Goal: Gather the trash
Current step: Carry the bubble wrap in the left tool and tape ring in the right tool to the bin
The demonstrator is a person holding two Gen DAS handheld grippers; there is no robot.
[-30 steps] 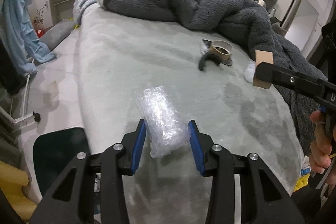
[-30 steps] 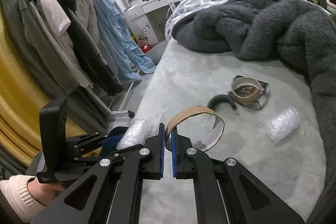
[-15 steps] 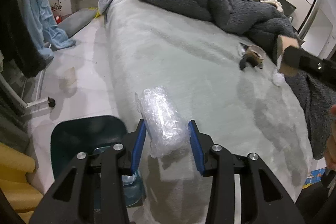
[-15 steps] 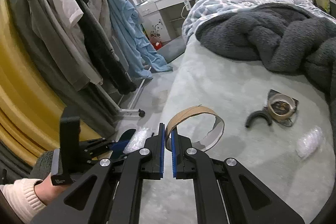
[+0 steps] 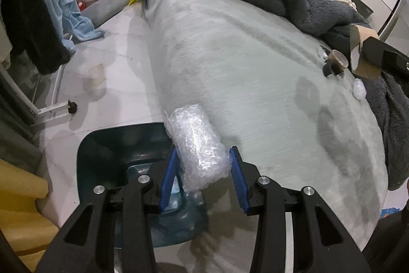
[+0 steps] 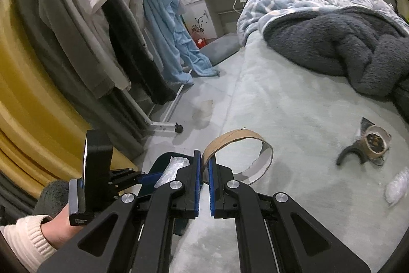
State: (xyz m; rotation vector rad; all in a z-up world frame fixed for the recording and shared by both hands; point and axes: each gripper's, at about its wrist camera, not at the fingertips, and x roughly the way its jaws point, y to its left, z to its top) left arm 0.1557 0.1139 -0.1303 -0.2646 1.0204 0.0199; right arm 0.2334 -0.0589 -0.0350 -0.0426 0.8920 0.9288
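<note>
Bubble-wrap rolls: 2, one clamped in left hand-held gripper | right hand-held gripper pinches 1 cardboard ring

My right gripper pinches a torn cardboard ring over the bed. At nine o'clock my left gripper grips bubble wrap above a dark bin. A tape roll lies at three o'clock.

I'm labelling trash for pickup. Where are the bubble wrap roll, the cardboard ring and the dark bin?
bubble wrap roll (image 5: 198,145): left wrist view, middle of the clear roll.
cardboard ring (image 6: 237,136): right wrist view, top of the brown band.
dark bin (image 5: 107,145): left wrist view, inner wall.
</note>
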